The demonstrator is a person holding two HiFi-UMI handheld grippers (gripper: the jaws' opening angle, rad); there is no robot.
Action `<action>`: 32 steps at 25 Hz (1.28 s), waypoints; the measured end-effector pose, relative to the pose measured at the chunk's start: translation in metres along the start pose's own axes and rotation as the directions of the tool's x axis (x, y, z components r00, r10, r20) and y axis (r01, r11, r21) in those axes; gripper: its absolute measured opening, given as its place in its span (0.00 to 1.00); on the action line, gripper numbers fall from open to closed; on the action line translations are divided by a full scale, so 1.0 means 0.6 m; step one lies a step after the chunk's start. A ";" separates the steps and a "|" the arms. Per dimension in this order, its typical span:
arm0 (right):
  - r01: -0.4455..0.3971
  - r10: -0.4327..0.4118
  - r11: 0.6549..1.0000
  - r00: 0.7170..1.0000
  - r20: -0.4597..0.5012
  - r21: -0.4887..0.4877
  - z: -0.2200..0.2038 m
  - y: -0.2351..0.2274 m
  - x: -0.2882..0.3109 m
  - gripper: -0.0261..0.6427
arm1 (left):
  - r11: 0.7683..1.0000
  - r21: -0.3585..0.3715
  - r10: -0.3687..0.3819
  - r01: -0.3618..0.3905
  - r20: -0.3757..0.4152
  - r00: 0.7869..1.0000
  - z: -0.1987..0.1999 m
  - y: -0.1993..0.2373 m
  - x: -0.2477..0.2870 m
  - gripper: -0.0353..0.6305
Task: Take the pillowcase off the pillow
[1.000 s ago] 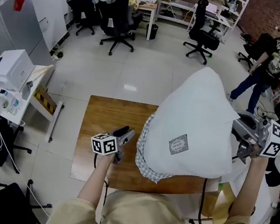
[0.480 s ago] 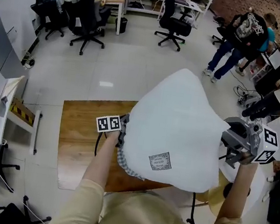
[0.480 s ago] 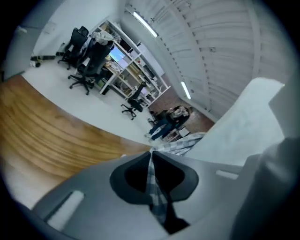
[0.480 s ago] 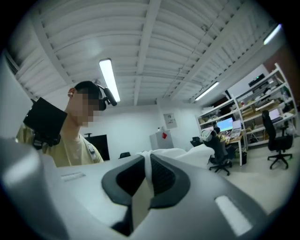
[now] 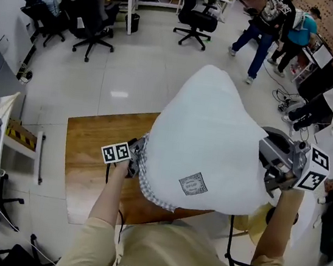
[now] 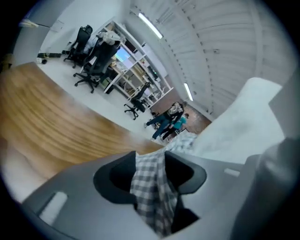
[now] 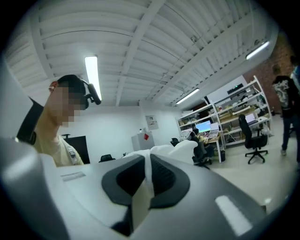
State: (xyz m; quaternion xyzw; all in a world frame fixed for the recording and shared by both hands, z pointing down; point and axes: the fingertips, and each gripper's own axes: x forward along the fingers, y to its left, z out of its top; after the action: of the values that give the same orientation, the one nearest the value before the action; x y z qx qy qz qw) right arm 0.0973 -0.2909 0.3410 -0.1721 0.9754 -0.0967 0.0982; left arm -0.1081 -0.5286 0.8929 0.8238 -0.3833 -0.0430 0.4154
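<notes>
1 sewn label [image 5: 192, 184] on white fabric [image 5: 215, 136], print unreadable

Right gripper [image 7: 146, 174] is clamped tight on a thin fold of white fabric [image 7: 140, 206], and more of it is bunched up just past the jaw tips. There's a person [image 7: 58, 150] in a pale shirt at 9 o'clock, a ceiling light [image 7: 92, 75] at 11, and shelves [image 7: 234, 110] and an office chair [image 7: 253, 136] out at 3.

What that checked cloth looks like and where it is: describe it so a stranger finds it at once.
Above the wooden table, a big white pillow is held up. Along its lower left edge peeks the checked cloth, running between the left gripper's opening jaws. It is the only checked fabric there.
</notes>
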 end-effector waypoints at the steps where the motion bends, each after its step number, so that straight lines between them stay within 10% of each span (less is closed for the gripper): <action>1: 0.026 -0.027 0.999 1.000 0.012 0.033 0.011 -0.011 -0.001 0.06 | 0.999 0.045 -0.025 0.025 0.014 1.000 0.010 -0.043 -0.030 0.34; 7: 0.065 -0.066 0.998 0.996 0.055 0.013 0.104 -0.037 0.064 0.06 | 0.969 0.216 -0.104 0.118 -0.077 0.992 -0.083 -0.238 -0.210 0.47; 12: 0.010 -0.012 1.000 0.996 0.083 0.022 0.117 -0.041 0.072 0.06 | 0.920 0.235 -0.239 0.314 -0.301 0.923 -0.270 -0.353 -0.215 0.49; 19: -0.038 0.030 0.998 0.989 0.148 0.054 0.128 -0.029 0.073 0.06 | 0.935 0.308 -0.058 0.178 -0.360 0.931 -0.336 -0.305 -0.145 0.13; 28: -0.102 0.069 0.988 0.963 0.260 0.114 0.167 0.024 0.070 0.06 | 0.890 0.451 0.161 0.059 -0.433 0.887 -0.426 -0.128 -0.130 0.08; 32: -0.132 0.106 0.986 0.968 0.228 0.101 0.155 0.027 0.078 0.06 | 0.925 0.377 0.123 0.043 -0.405 0.906 -0.399 -0.118 -0.130 0.08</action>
State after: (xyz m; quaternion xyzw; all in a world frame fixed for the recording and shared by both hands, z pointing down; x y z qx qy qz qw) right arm 0.0701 -0.3067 0.2407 -0.1171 0.9597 -0.1268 0.2218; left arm -0.0277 -0.2950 0.9785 0.8695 -0.3027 0.2190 0.3231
